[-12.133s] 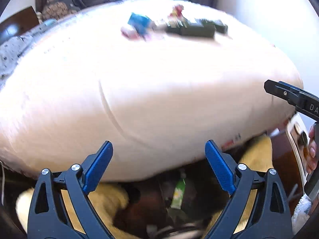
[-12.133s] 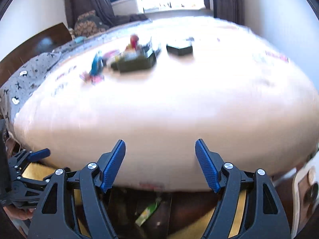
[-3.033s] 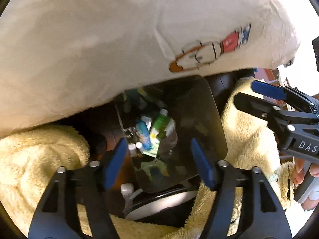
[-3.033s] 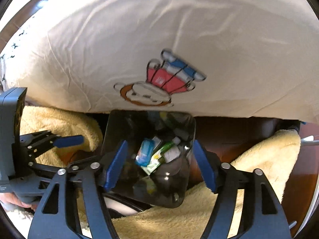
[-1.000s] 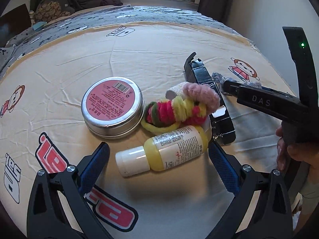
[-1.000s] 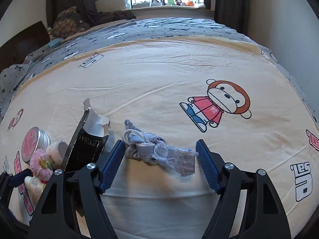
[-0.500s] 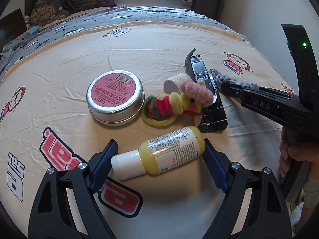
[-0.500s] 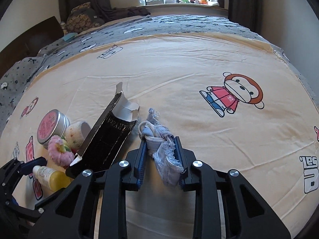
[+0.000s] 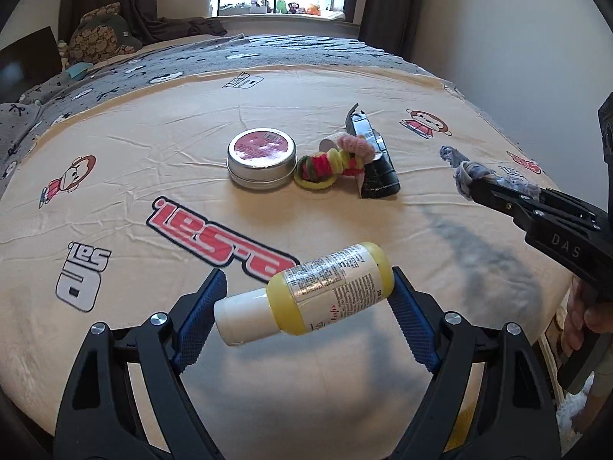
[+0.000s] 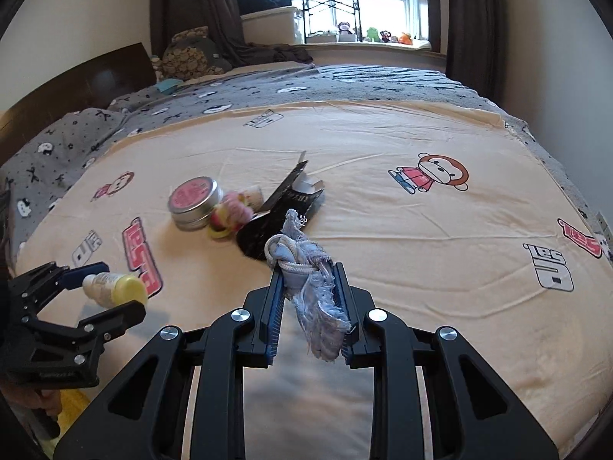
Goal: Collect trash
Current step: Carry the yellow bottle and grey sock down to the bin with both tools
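My left gripper (image 9: pixel 306 299) is shut on a yellow bottle with a white cap (image 9: pixel 310 293) and holds it above the bed; it also shows in the right wrist view (image 10: pixel 115 285). My right gripper (image 10: pixel 308 291) is shut on a frayed blue-grey rag (image 10: pixel 306 272), lifted off the sheet; the rag also shows in the left wrist view (image 9: pixel 471 176). On the cream sheet (image 9: pixel 153 168) lie a round tin with a pink lid (image 9: pixel 261 161), colourful hair ties (image 9: pixel 329 165) and a torn black carton (image 9: pixel 373 161).
A grey patterned blanket (image 10: pixel 268 88) covers the far part of the bed. A dark headboard (image 10: pixel 76 84) and pillows stand at the left. A window sill with small toys (image 10: pixel 367 34) is at the back. A wall runs along the right.
Both grippers have risen and pulled back from the pile. The yellow bottle and the rag have come off the sheet with them.
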Demonstrator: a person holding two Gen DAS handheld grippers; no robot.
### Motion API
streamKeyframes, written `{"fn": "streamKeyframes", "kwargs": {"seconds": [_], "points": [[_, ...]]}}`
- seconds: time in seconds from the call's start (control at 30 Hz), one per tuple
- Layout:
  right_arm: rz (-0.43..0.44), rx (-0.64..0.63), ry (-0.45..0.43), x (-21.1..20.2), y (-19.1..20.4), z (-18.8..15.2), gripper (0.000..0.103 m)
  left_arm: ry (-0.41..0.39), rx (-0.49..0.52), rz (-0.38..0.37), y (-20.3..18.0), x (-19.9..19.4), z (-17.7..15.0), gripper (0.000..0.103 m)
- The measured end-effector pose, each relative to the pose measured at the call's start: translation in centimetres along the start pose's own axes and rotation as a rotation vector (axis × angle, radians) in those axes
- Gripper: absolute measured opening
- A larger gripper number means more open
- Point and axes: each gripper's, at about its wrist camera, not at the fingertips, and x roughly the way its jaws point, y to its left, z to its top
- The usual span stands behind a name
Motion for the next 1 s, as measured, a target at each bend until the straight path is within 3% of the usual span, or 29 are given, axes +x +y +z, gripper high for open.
{"fn": "streamKeyframes", "kwargs": {"seconds": [0.27,0.43,0.8,1.0], "points": [[0.091,-0.038,-0.001,-7.3,3.6,-7.6,0.026,-0.032,0.035,-0.079,-1.3,-6.5,-6.6,0.080],[0.059,-0.032,0.022,-9.3,4.2,-11.9,0.026,0.013,0.057,-0.116,-1.8,-7.6,-11.2,0.080],[0.181,0.097,0.241,-6.1,5.4,-20.4,0.026,0.234,0.059,-0.132,-2.2,-2.9,-19.3,0.080],[0.140,0.112,0.368,-3.0,6.0,-23.5,0.026,0.359,0.089,-0.117,-2.4,0.6,-22.2,0.080]]}}
